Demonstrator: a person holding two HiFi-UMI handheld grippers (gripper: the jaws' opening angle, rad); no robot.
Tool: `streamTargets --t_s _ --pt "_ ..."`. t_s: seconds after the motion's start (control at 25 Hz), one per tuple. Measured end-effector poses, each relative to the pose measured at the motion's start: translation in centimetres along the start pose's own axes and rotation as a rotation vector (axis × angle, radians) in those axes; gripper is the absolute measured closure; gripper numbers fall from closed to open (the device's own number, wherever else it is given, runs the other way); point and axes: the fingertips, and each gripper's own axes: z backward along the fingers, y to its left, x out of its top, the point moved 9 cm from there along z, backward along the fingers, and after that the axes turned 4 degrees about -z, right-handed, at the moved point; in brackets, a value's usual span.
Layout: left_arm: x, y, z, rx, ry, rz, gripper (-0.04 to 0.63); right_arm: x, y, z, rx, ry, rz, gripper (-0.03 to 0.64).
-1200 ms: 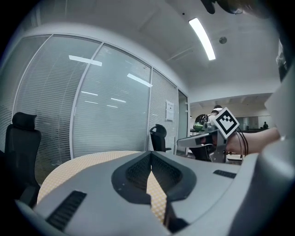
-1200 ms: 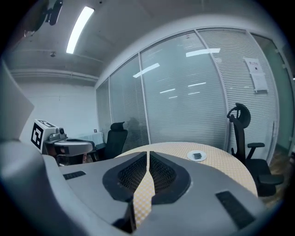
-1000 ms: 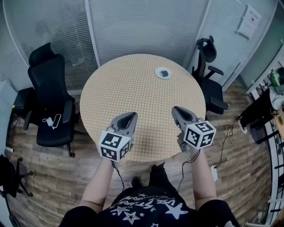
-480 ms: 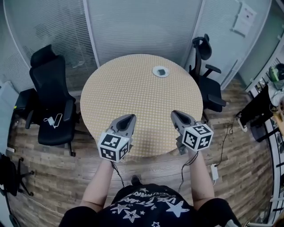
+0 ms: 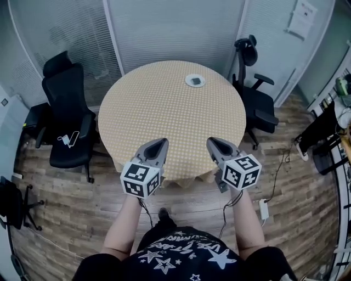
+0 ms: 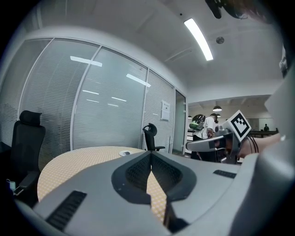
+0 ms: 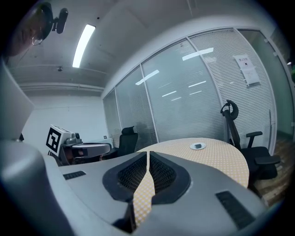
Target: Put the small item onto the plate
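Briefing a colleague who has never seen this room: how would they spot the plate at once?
Start at the round table with the tan dotted top. Near its far edge, toward the right-hand black office chair, lies the plate: small, round, white, the only thing lying on the table, with a small dark item in its middle.

No wording here can be read.
A paper notice point(image 5: 303, 15) on the glass partition point(image 5: 175, 27) carries print too small to make out. The marker cubes point(image 5: 141, 180) of the left gripper point(image 5: 163, 142) and right gripper point(image 5: 211, 141) bear black-and-white square code patterns, no letters. White lettering among stars on the person's shirt point(image 5: 181, 255) is illegible.
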Motion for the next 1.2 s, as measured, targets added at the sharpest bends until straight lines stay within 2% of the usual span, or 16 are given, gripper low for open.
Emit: streamTargets --t_s 0.68,0.88,1.2 --pt "-1.7 -15.0 7.1 0.122 0.018 0.015 0.588 -4.6 2.3 13.9 0.117 0.008 0.014 0.580" --pt "-2.9 -17.2 9.2 0.140 0.073 0.005 0.588 -6.0 3.2 15.2 0.149 0.023 -0.007 0.578" --pt "-3.3 -17.8 12.0 0.155 0.073 0.010 0.588 -6.5 5.3 15.6 0.174 0.022 0.006 0.580"
